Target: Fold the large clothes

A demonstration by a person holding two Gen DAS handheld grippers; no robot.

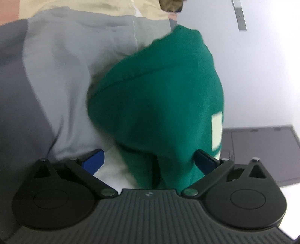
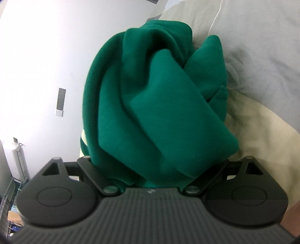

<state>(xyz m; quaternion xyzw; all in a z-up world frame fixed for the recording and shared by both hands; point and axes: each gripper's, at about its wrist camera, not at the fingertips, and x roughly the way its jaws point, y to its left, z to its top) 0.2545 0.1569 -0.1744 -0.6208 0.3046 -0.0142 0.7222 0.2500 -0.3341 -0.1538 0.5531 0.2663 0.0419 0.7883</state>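
Observation:
A bundled green sweatshirt (image 1: 159, 93) with a pale printed patch (image 1: 216, 131) lies heaped on grey bedding (image 1: 65, 75). My left gripper (image 1: 149, 160) stands open around its near end. The left blue pad (image 1: 93, 159) is clear of the cloth, while the right blue pad (image 1: 204, 161) sits against its edge. In the right wrist view the same green sweatshirt (image 2: 150, 103) is twisted into thick folds that spill over my right gripper (image 2: 155, 159). Its jaw arms are spread wide, and the cloth hides its fingertips.
Grey bedding (image 2: 253, 47) and a cream blanket (image 2: 253, 131) lie to the right of the sweatshirt. A white cable (image 2: 215, 16) runs over the bedding. A dark flat panel (image 1: 262, 150) is at the right. A white wall with a switch plate (image 2: 61, 102) stands behind.

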